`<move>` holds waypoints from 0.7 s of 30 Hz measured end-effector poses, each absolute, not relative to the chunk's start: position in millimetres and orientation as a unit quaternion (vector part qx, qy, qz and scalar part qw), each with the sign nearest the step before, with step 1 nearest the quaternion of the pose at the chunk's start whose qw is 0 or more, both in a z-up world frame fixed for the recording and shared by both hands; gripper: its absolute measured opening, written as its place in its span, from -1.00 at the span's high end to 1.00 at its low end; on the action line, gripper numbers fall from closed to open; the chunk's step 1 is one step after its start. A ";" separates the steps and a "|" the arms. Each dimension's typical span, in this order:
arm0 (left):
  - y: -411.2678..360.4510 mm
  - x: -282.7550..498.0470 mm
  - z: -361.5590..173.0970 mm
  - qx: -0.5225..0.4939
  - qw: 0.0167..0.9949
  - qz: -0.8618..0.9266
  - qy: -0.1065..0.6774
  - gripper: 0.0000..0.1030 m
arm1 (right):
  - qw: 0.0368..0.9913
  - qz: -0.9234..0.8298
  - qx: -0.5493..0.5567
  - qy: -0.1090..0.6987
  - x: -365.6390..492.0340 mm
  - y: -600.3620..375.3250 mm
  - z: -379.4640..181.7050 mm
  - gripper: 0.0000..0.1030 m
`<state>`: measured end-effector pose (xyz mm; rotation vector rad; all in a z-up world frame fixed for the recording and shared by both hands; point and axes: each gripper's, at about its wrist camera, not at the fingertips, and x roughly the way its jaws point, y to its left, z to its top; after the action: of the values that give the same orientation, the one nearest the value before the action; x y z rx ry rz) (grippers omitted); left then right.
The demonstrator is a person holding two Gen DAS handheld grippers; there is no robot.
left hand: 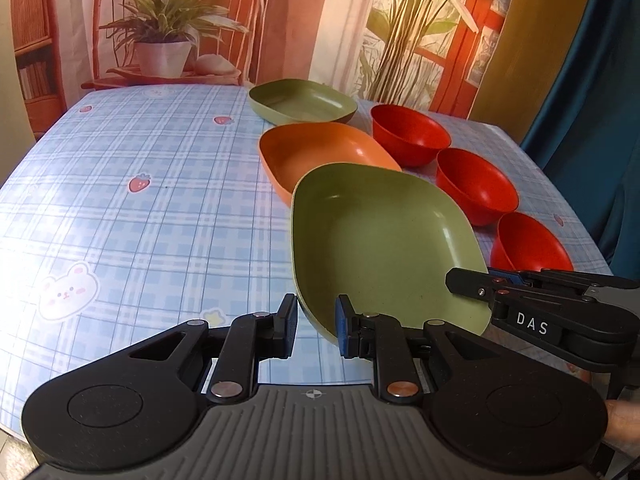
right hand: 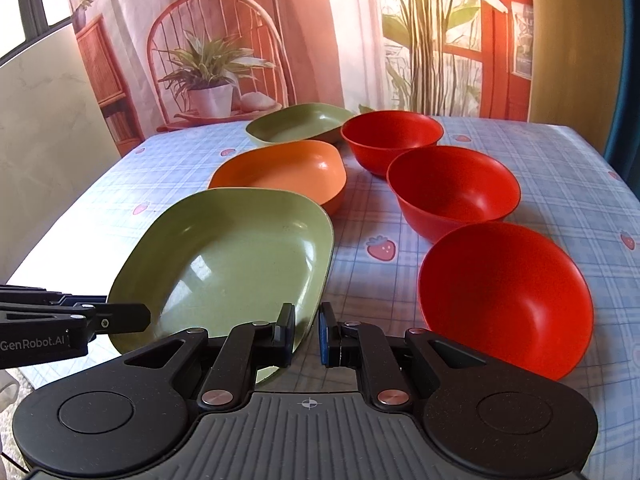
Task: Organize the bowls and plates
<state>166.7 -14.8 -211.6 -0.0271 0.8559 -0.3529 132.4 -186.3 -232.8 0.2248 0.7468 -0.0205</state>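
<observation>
While left gripper (left hand: pixel 316 326) straddles near green plate (left hand: pixel 384 240) rim, jaws narrowly apart, not clamped; plate near table (left hand: pixel 140 152) front edge. Behind it: orange plate (left hand: pixel 320 152), far green plate (left hand: pixel 304 102). Right gripper (right hand: pixel 307 336) narrow too, holding nothing. Three red bowls (right hand: pixel 508 300) in row on right.

Two low wrist views, close, facing backdrop, sharing near green plate (left hand: pixel 384 248) (right hand: pixel 236 260)
</observation>
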 end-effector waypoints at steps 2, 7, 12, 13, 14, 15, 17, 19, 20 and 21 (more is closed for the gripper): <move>-13.5 171.5 -203.7 -0.019 0.895 -0.179 0.407 0.58 | 0.927 -0.007 0.109 0.358 136.4 -190.1 -225.4 0.78; -12.5 193.8 -190.7 -0.038 0.893 -0.191 0.407 0.57 | 0.934 0.005 0.082 0.346 161.2 -198.8 -208.0 0.79; -15.1 219.5 -185.8 -0.041 0.894 -0.192 0.403 0.57 | 0.940 0.019 0.045 0.337 195.3 -204.9 -195.0 0.81; -15.4 225.9 -185.5 -0.042 0.894 -0.191 0.403 0.57 | 0.940 0.021 0.040 0.337 201.6 -204.9 -194.6 0.81; -16.0 232.2 -185.8 -0.043 0.893 -0.190 0.405 0.57 | 0.940 0.023 0.035 0.338 208.2 -205.9 -194.2 0.81; -16.2 238.4 -186.3 -0.045 0.893 -0.189 0.407 0.57 | 0.940 0.024 0.031 0.338 214.4 -206.7 -194.0 0.81; -17.1 247.0 -187.2 -0.042 0.896 -0.185 0.402 0.57 | 0.941 0.024 0.022 0.337 228.7 -207.3 -194.1 0.81; -20.2 255.6 -188.2 -0.032 0.900 -0.182 0.396 0.57 | 0.942 0.025 0.014 0.334 241.8 -207.1 -195.0 0.81; -21.2 260.0 -189.3 -0.031 0.900 -0.180 0.396 0.57 | 0.942 0.025 0.010 0.333 248.2 -207.3 -195.6 0.81; -20.9 265.8 -191.1 -0.033 0.898 -0.181 0.400 0.57 | 0.942 0.026 0.006 0.333 254.9 -207.6 -196.8 0.81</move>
<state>265.8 -20.9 -191.1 -0.0680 0.8278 -0.3740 254.9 -207.6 -196.8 0.0117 0.6794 0.0524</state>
